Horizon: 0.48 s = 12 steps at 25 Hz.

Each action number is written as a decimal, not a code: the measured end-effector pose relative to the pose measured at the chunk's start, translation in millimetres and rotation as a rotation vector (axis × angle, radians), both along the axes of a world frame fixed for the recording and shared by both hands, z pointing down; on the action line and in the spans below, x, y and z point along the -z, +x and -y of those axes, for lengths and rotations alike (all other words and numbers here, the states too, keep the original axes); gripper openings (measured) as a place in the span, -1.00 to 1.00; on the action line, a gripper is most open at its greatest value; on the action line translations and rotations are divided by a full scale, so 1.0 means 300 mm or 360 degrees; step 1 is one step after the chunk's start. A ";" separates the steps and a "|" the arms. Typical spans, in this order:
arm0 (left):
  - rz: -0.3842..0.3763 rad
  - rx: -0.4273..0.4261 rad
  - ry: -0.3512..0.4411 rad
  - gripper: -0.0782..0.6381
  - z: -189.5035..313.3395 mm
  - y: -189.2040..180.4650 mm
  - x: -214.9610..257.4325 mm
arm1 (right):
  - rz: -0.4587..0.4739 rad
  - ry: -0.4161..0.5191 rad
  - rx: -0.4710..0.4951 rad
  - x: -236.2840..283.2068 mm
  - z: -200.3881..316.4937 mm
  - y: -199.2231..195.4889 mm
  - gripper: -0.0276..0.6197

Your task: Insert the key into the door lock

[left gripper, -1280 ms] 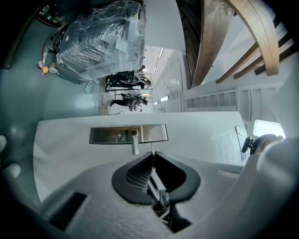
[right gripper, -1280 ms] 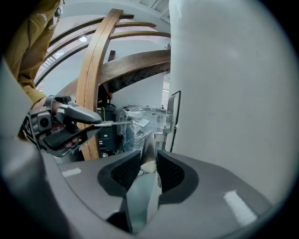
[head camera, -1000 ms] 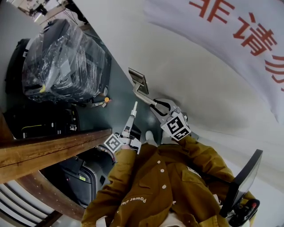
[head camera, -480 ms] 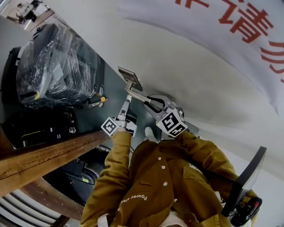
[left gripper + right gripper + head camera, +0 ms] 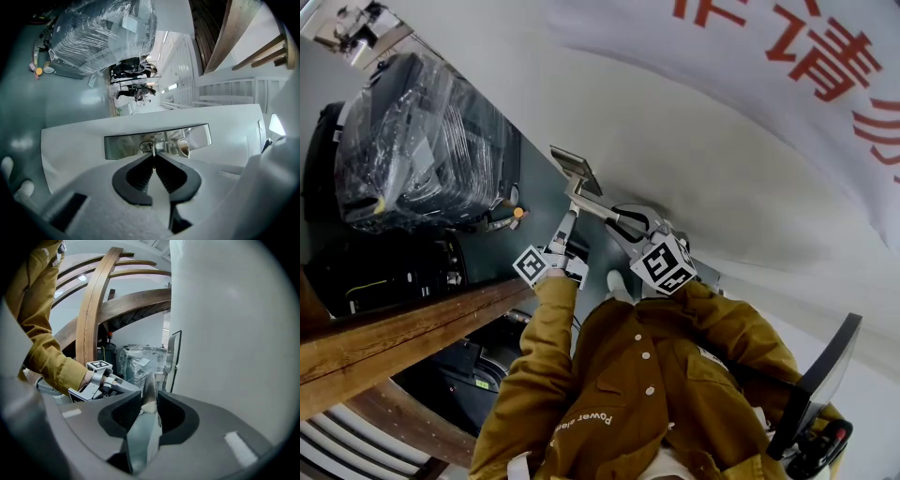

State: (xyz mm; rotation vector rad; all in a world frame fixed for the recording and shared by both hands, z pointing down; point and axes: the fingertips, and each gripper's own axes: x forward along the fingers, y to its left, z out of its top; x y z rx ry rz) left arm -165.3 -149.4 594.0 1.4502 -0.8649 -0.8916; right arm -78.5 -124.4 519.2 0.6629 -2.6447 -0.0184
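In the left gripper view my left gripper [image 5: 153, 157] is shut on a thin metal key [image 5: 153, 150]. The key's tip sits right at the round keyhole [image 5: 146, 146] in the shiny lock plate [image 5: 197, 137] on the white door. I cannot tell whether the tip is inside. My right gripper [image 5: 150, 399] is shut on the metal door handle [image 5: 149, 380], which runs off toward the door edge. In the head view the left gripper [image 5: 566, 225] is just below the handle [image 5: 591, 205] and the lock plate [image 5: 573, 165], and the right gripper [image 5: 628, 227] is beside it.
The white door [image 5: 703, 169] fills the upper right and carries a banner with red lettering [image 5: 825, 56]. Black plastic-wrapped equipment [image 5: 422, 141] stands on the grey floor to the left. A curved wooden handrail [image 5: 394, 323] crosses the lower left. A dark screen [image 5: 816, 384] is at lower right.
My left gripper with the key has moved in toward the lock plate, most of it in the first half second. The right gripper has stayed on the handle.
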 end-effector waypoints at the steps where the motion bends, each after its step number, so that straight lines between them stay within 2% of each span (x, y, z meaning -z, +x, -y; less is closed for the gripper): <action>1: 0.0002 -0.0005 -0.0004 -0.72 -0.003 0.000 -0.004 | 0.0000 0.0001 -0.0001 0.000 0.001 0.000 -0.55; 12: -0.0016 -0.0102 -0.0009 -0.72 0.014 0.000 -0.016 | -0.0002 -0.0002 -0.0023 0.000 0.003 0.002 -0.55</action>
